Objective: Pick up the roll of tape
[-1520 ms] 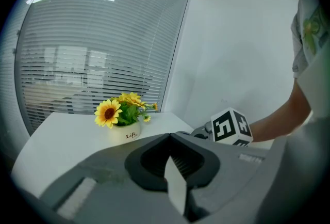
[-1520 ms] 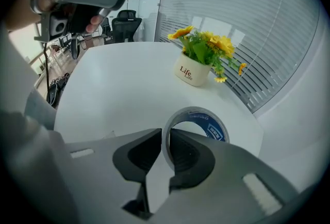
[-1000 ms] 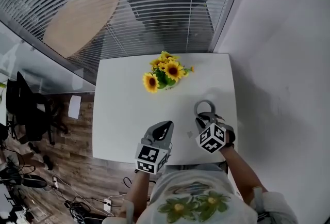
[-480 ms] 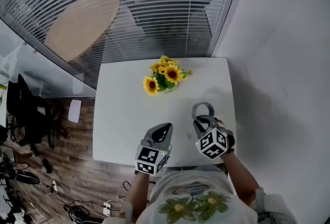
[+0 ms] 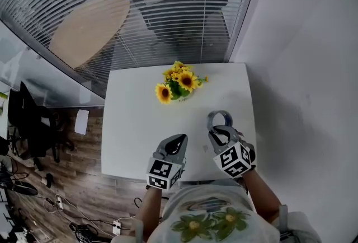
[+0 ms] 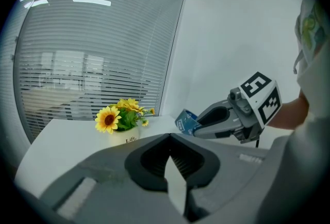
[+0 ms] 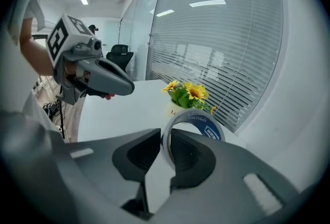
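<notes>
The roll of tape (image 5: 220, 120), a thin ring with a blue printed core, stands on edge between the jaws of my right gripper (image 5: 219, 131), lifted off the white table (image 5: 134, 124). In the right gripper view the ring (image 7: 198, 126) is pinched by its wall in my right gripper (image 7: 165, 138). The left gripper view shows the tape's blue label (image 6: 185, 121) at that gripper's tip. My left gripper (image 5: 178, 139) hovers at the table's near edge, to the left of the right one, its jaws closed together with nothing in them (image 6: 169, 138).
A small white pot of sunflowers (image 5: 179, 82) stands at the table's far middle. Window blinds (image 5: 168, 6) run behind the table and a white wall (image 5: 302, 68) is at its right. To the left, a wooden floor with office chairs (image 5: 33, 124) and cables.
My right gripper has risen a little with the tape roll in it, and its marker cube looks larger and closer. The left gripper has stayed put.
</notes>
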`<move>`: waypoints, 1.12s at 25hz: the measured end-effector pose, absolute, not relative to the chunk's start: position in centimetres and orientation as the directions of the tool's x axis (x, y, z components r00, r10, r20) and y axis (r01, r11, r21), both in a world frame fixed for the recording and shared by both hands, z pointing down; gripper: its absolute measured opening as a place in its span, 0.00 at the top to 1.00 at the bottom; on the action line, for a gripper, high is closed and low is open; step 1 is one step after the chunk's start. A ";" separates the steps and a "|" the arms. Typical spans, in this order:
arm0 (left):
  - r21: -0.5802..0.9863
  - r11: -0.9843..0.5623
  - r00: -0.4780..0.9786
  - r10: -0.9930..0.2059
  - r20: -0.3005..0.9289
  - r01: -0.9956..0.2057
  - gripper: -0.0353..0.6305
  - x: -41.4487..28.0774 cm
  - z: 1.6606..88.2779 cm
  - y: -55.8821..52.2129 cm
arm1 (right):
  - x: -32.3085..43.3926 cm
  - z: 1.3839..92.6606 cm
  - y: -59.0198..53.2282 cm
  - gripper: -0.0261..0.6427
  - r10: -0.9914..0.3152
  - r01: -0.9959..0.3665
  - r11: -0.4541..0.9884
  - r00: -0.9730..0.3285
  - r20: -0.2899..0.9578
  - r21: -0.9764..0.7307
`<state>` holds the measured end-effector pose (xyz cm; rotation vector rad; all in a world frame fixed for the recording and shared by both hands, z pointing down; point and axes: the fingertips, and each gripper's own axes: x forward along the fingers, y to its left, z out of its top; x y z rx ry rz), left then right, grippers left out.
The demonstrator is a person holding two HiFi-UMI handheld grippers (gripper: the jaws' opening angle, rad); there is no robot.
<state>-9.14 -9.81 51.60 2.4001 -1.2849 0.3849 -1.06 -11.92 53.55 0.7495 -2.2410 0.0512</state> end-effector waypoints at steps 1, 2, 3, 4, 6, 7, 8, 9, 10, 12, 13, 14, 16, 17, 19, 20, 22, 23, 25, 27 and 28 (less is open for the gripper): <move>0.207 -0.505 0.542 -0.732 0.413 -0.838 0.94 -9.1 51.6 -9.8 | -1.1 53.3 -11.9 0.86 -0.502 -0.535 0.825 -0.547 0.670 0.182; 0.206 -0.506 0.543 -0.732 0.412 -0.838 0.94 -9.1 51.5 -9.8 | -1.1 53.0 -11.8 0.86 -0.506 -0.540 0.823 -0.554 0.662 0.177; 0.205 -0.507 0.544 -0.732 0.411 -0.837 0.94 -9.0 51.4 -9.8 | -1.1 52.6 -11.8 0.86 -0.509 -0.545 0.821 -0.561 0.653 0.172; 0.205 -0.508 0.545 -0.731 0.411 -0.836 0.94 -8.9 51.2 -9.8 | -1.1 52.3 -11.7 0.86 -0.512 -0.551 0.818 -0.568 0.644 0.164; 0.204 -0.510 0.547 -0.732 0.406 -0.835 0.94 -8.8 51.0 -9.8 | -1.1 51.7 -11.7 0.86 -0.518 -0.566 0.812 -0.583 0.627 0.145; 0.203 -0.511 0.547 -0.735 0.401 -0.835 0.94 -8.7 50.9 -9.8 | -1.1 51.4 -11.7 0.86 -0.521 -0.573 0.808 -0.589 0.617 0.136; 0.201 -0.512 0.548 -0.737 0.397 -0.835 0.94 -8.7 50.7 -9.9 | -1.1 51.1 -11.7 0.86 -0.524 -0.579 0.805 -0.596 0.608 0.126; 0.198 -0.514 0.548 -0.738 0.394 -0.835 0.94 -8.6 50.6 -9.9 | -1.2 50.8 -11.6 0.86 -0.526 -0.585 0.803 -0.604 0.599 0.116; 0.195 -0.516 0.548 -0.739 0.392 -0.834 0.94 -8.6 50.6 -9.9 | -1.2 50.6 -11.6 0.86 -0.528 -0.590 0.801 -0.611 0.590 0.105; 0.191 -0.519 0.549 -0.739 0.390 -0.833 0.94 -8.5 50.5 -10.0 | -1.2 50.1 -11.6 0.86 -0.530 -0.604 0.794 -0.627 0.571 0.074; 0.191 -0.520 0.550 -0.739 0.388 -0.833 0.94 -8.4 50.4 -10.0 | -1.2 49.8 -11.7 0.86 -0.531 -0.613 0.789 -0.636 0.560 0.052; 0.191 -0.520 0.551 -0.739 0.387 -0.832 0.94 -8.3 50.4 -10.0 | -1.2 49.6 -11.7 0.86 -0.531 -0.621 0.783 -0.647 0.547 0.026; 0.191 -0.523 0.553 -0.739 0.384 -0.831 0.94 -8.1 50.2 -10.0 | -1.1 49.1 -11.7 0.86 -0.529 -0.637 0.770 -0.670 0.521 -0.037; 0.190 -0.524 0.554 -0.739 0.383 -0.830 0.94 -8.0 50.1 -10.0 | -1.1 48.9 -11.6 0.86 -0.527 -0.642 0.763 -0.683 0.507 -0.072; 0.190 -0.526 0.556 -0.739 0.380 -0.829 0.94 -7.9 50.0 -10.0 | -1.1 48.3 -11.4 0.86 -0.520 -0.646 0.751 -0.706 0.480 -0.136; 0.190 -0.526 0.556 -0.739 0.379 -0.829 0.94 -7.8 50.0 -10.0 | -1.1 48.1 -11.4 0.86 -0.517 -0.646 0.747 -0.715 0.470 -0.160; 0.190 -0.528 0.559 -0.740 0.374 -0.827 0.94 -7.5 49.9 -10.0 | -1.1 48.0 -11.2 0.86 -0.512 -0.644 0.740 -0.727 0.457 -0.194; 0.189 -0.530 0.560 -0.741 0.371 -0.827 0.94 -7.3 49.8 -10.0 | -1.1 48.0 -11.2 0.86 -0.511 -0.643 0.738 -0.732 0.452 -0.207; 0.184 -0.536 0.564 -0.742 0.364 -0.824 0.94 -7.0 49.7 -10.1 | -1.1 47.8 -11.1 0.86 -0.508 -0.639 0.733 -0.743 0.436 -0.234; 0.175 -0.545 0.568 -0.738 0.364 -0.820 0.94 -6.8 49.6 -10.0 | -1.3 47.6 -10.9 0.86 -0.507 -0.635 0.724 -0.755 0.417 -0.269; 0.172 -0.548 0.569 -0.735 0.369 -0.819 0.94 -6.7 49.6 -10.0 | -1.3 47.5 -10.9 0.86 -0.506 -0.633 0.720 -0.760 0.408 -0.285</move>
